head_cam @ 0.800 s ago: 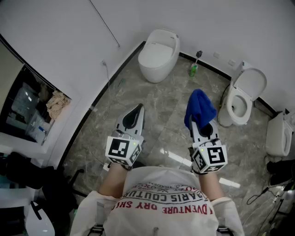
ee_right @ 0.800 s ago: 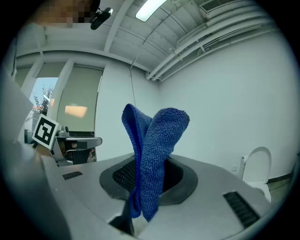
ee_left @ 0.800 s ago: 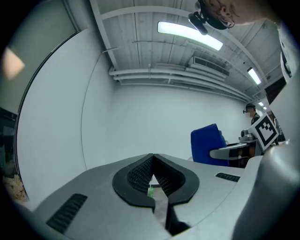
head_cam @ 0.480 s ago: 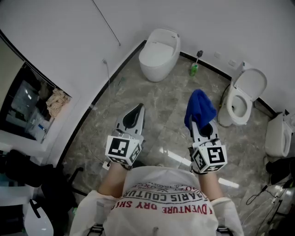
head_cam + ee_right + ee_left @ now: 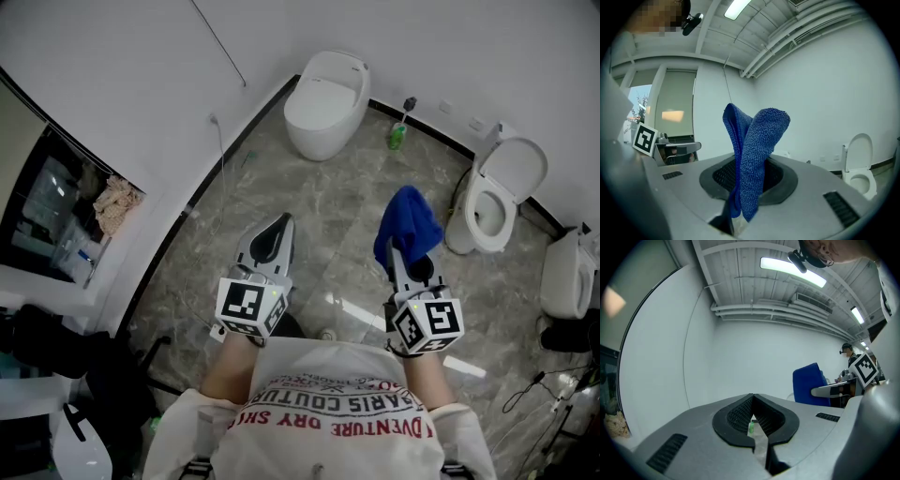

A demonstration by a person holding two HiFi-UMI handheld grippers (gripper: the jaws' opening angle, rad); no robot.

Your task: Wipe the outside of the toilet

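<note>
Two white toilets stand by the far wall in the head view: one with its lid down [image 5: 323,105] at the back middle, one with its lid up [image 5: 494,195] to the right. My right gripper [image 5: 405,234] is shut on a blue cloth [image 5: 407,221], whose folds stick up out of the jaws [image 5: 752,154]. The open toilet [image 5: 858,164] shows low at the right in the right gripper view. My left gripper [image 5: 277,228] is shut with nothing in it, the jaws meeting [image 5: 752,416]. Both are held over the marble floor, short of either toilet.
A green bottle [image 5: 397,137] and a toilet brush stand by the wall between the toilets. A third white fixture [image 5: 566,274] sits at the right edge. A window ledge with a cloth bundle [image 5: 114,204] is at the left. Cables trail on the floor at lower right.
The view has crept forward a little; both grippers keep their pose and the right one still holds the cloth.
</note>
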